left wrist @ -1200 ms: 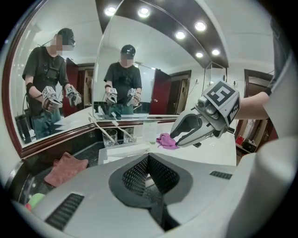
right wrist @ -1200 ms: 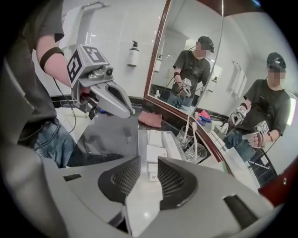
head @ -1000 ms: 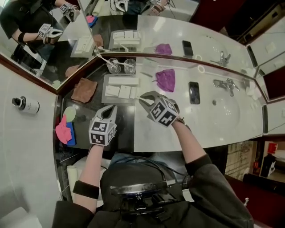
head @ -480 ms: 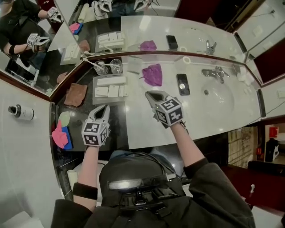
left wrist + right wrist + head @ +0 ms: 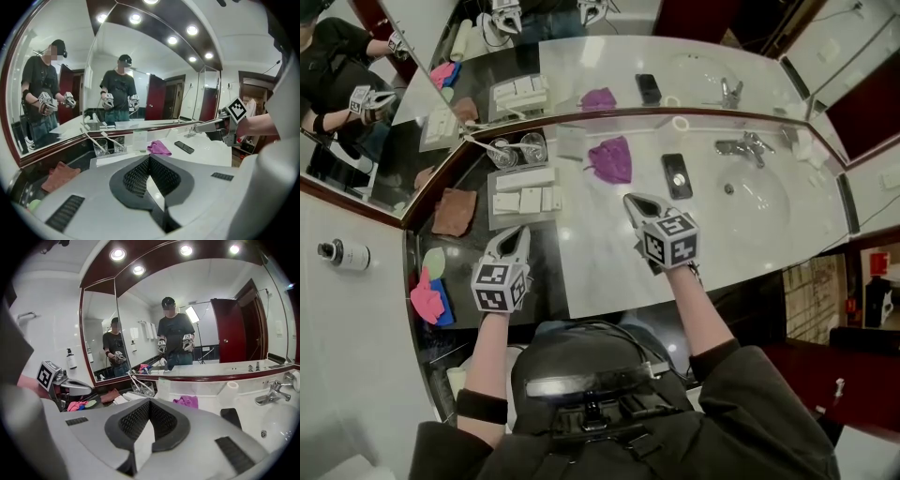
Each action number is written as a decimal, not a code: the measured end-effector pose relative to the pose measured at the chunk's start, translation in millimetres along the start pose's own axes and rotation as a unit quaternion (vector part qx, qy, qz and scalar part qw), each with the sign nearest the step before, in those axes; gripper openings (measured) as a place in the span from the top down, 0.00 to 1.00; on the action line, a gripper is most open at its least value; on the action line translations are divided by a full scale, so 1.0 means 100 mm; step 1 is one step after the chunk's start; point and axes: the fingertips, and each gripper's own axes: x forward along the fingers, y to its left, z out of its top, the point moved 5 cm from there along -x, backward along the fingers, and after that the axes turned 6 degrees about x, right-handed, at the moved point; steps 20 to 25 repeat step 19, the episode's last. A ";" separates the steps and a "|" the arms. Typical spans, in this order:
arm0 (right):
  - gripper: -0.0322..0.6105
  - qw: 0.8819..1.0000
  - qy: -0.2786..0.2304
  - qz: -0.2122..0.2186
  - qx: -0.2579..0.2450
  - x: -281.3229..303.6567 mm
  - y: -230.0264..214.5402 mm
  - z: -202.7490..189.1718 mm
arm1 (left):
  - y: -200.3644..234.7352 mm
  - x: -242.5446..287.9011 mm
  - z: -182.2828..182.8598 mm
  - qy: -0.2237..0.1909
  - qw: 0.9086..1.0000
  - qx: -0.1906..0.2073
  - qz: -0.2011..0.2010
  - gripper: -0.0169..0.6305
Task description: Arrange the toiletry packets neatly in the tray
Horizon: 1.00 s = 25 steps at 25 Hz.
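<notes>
Clutter (image 5: 429,298) in pink and blue at far left, too small to name. Next, left gripper (image 5: 519,232) above dark counter (image 5: 544,272), jaws pressed together on nothing, just short of tray (image 5: 499,221). Inside it, toiletry packets (image 5: 525,178) lying flat, print unreadable. Further right, right gripper (image 5: 636,201) over bare white counter (image 5: 600,262), jaws likewise closed and empty. Beyond, purple cloth (image 5: 612,159) and phone (image 5: 677,175); sink (image 5: 769,202) well apart.

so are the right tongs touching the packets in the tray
Apart. The head view shows the right tongs over the bare white counter, with a clear stretch of counter between their tips and the packets in the tray.
</notes>
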 end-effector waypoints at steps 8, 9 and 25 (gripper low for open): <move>0.93 1.000 -0.002 -0.002 0.002 0.02 -0.08 0.02 | 0.02 0.01 -0.01 0.007 1.000 0.000 0.004 0.97; 0.93 1.000 -0.001 -0.002 0.002 0.02 -0.09 0.02 | 0.03 0.01 -0.01 0.008 1.000 0.000 0.005 0.97; 0.93 1.000 0.006 -0.003 0.002 0.07 -0.11 0.01 | 0.07 0.02 -0.05 0.014 1.000 -0.003 0.006 0.97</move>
